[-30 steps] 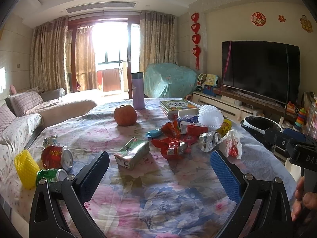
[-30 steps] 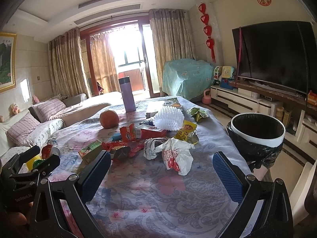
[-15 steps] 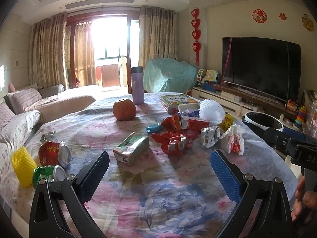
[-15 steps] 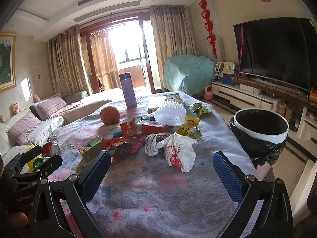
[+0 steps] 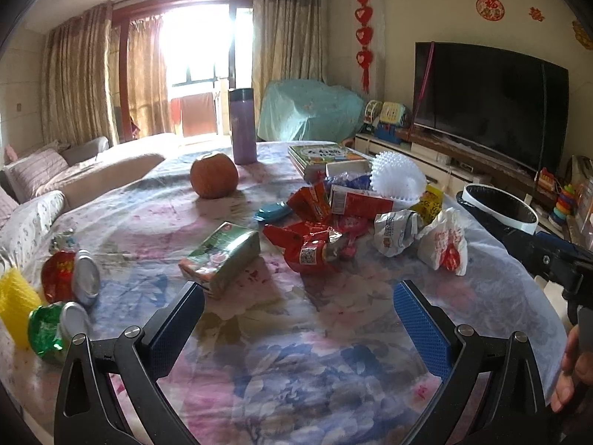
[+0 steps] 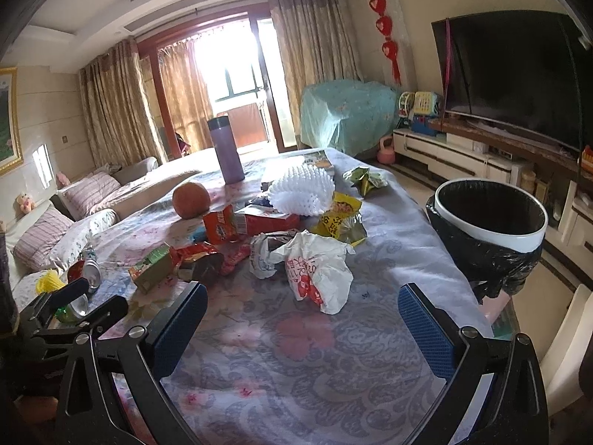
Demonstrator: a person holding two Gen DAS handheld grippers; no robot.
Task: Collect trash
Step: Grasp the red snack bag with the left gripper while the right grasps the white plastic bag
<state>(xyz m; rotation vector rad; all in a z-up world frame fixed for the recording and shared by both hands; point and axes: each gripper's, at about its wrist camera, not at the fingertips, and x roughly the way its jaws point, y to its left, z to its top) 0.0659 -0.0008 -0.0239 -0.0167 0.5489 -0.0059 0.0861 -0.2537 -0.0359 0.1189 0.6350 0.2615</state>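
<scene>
Collecting looks barely begun. The left gripper [image 5: 298, 315] and the right gripper [image 6: 302, 315] both hover with fingers spread wide, holding nothing. The trash heap [image 6: 281, 230] lies at twelve o'clock from the right gripper on the floral table [image 6: 296, 352]; the black-lined bin [image 6: 489, 222] stands at two o'clock, and nothing shows inside it. A white bag [image 6: 318, 270] carries red print, a yellow wrapper [image 6: 339, 215] red characters, and a red wrapper [image 5: 311, 256] a QR code; none is legible.

Crumpled wrappers [image 5: 315, 248], white bag [image 6: 318, 274], green carton [image 5: 222, 259] strewn mid-table beside black-lined bin [image 6: 489, 222].
</scene>
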